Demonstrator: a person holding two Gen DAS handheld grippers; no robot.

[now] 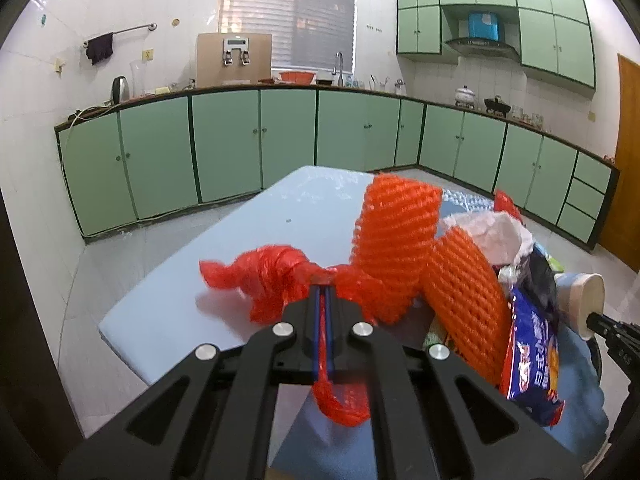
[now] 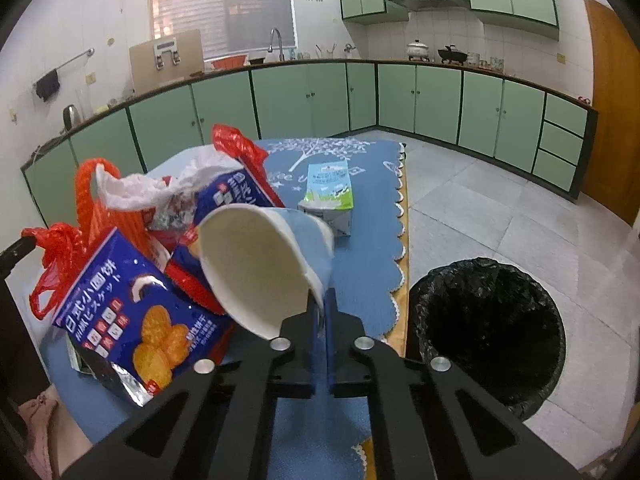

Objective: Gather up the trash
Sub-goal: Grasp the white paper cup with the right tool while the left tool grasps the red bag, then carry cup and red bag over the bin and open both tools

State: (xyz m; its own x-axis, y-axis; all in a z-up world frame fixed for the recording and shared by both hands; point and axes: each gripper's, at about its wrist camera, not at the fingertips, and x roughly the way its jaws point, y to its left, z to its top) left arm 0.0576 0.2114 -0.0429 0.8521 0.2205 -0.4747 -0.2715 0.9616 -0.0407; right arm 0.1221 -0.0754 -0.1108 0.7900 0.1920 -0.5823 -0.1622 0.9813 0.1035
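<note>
My left gripper [image 1: 322,280] is shut on the handle of a red plastic bag [image 1: 264,276] that holds the trash pile. Orange foam nets [image 1: 396,224], white crumpled paper [image 1: 492,236] and a blue biscuit packet [image 1: 528,356] stick out of it. My right gripper [image 2: 322,300] is shut on the rim of a paper cup [image 2: 256,264], tilted with its mouth toward the camera, over the bag. The cup also shows in the left wrist view [image 1: 584,300]. The blue biscuit packet [image 2: 132,312] lies at the left. A green milk carton [image 2: 330,192] stands on the blue mat [image 2: 360,240].
A bin with a black liner [image 2: 488,332] stands on the floor right of the table. The light blue table [image 1: 248,232] extends toward green cabinets [image 1: 224,144]. A wooden door [image 2: 612,112] is at far right.
</note>
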